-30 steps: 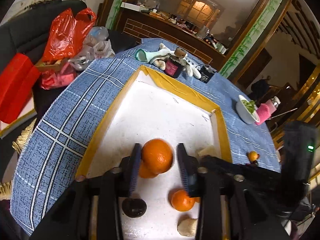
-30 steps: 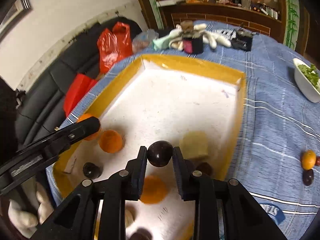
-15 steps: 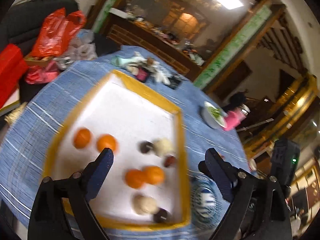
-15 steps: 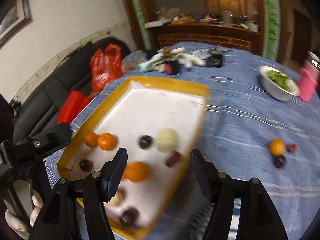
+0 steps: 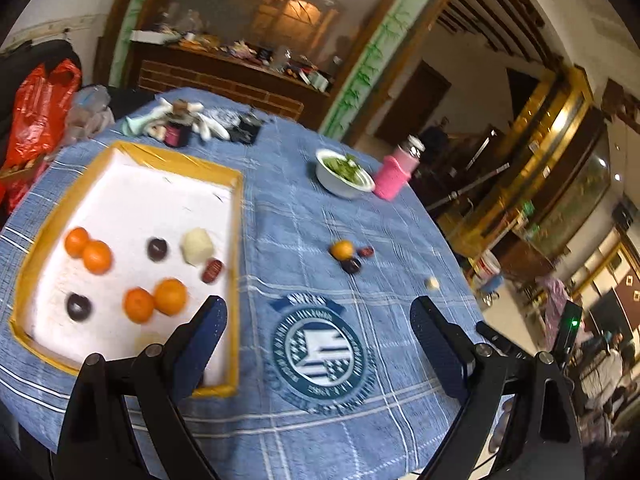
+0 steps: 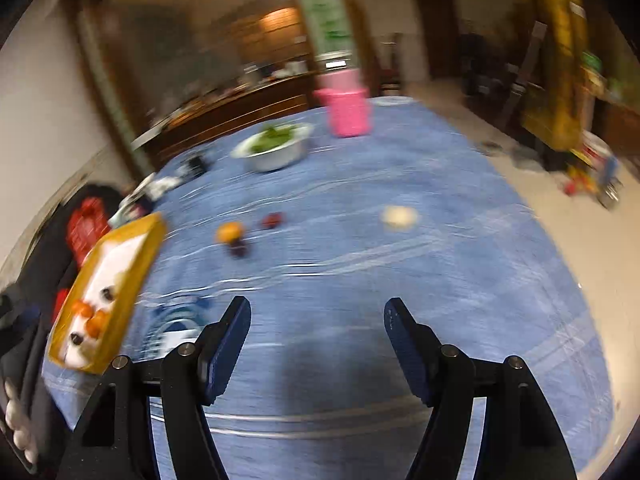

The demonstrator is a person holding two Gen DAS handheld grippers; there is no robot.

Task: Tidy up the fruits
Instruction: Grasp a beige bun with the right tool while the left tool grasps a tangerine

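Observation:
A yellow-rimmed white tray (image 5: pixel 237 216) lies on the blue tablecloth and holds several oranges (image 5: pixel 170 296), dark plums (image 5: pixel 157 249), a pale fruit (image 5: pixel 197 241) and a red date (image 5: pixel 212 271). Out on the cloth sit an orange (image 5: pixel 342 249), a dark plum (image 5: pixel 351 265), a red date (image 5: pixel 365 252) and a small pale fruit (image 5: pixel 432 283). My left gripper (image 5: pixel 318 320) is open and empty over the cloth, right of the tray. My right gripper (image 6: pixel 317 318) is empty, its jaws opening, short of the loose orange (image 6: pixel 229 233) and pale fruit (image 6: pixel 399 216). The tray (image 6: pixel 136 276) is at its left.
A white bowl of greens (image 5: pixel 343 174) and a pink bottle (image 5: pixel 394 174) stand at the far side of the round table. Gloves and small dark items (image 5: pixel 188 124) lie behind the tray. A red bag (image 5: pixel 38 108) rests on a black sofa at left.
Both grippers released their fruit into the tray, opened, and swung right away from it: the left let go of an orange, the right of a dark plum. The loose fruits are now ahead.

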